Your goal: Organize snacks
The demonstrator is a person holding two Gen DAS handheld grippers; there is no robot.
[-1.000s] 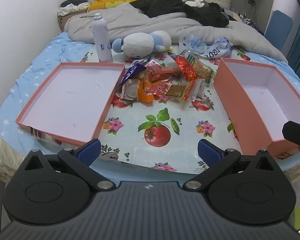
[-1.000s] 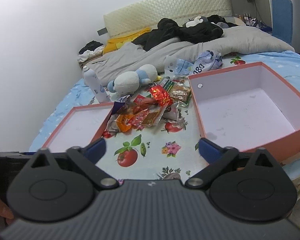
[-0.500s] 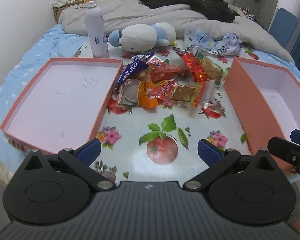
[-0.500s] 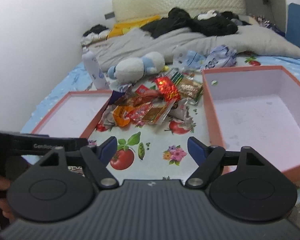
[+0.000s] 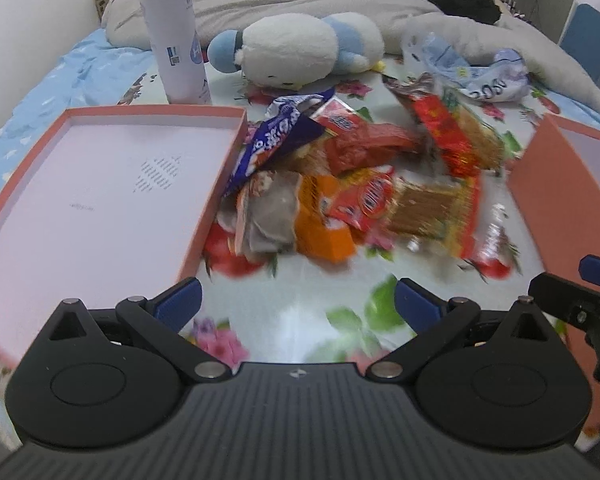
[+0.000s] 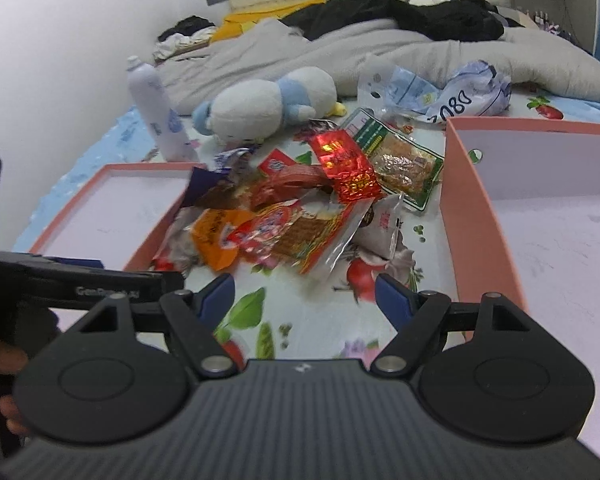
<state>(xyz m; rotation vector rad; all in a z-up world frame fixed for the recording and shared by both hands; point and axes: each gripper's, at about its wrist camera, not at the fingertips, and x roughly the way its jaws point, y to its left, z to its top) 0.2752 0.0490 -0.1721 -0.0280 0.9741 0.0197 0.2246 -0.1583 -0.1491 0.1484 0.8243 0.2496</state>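
Both grippers (image 5: 296,300) (image 6: 305,294) nearer snack pile (image 5: 360,184)

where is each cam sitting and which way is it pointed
Left wrist: sits on the left claw, looks forward and down over the snack pile between the shallow tray and deep box; its own open blue fingers show, and the right claw's tip at right.
Right wrist: sits on the right claw, faces the same pile from further right, deep box near; its open fingers show, and the left claw's body and a hand at left.
Shared: pile, both boxes, bottle, plush.
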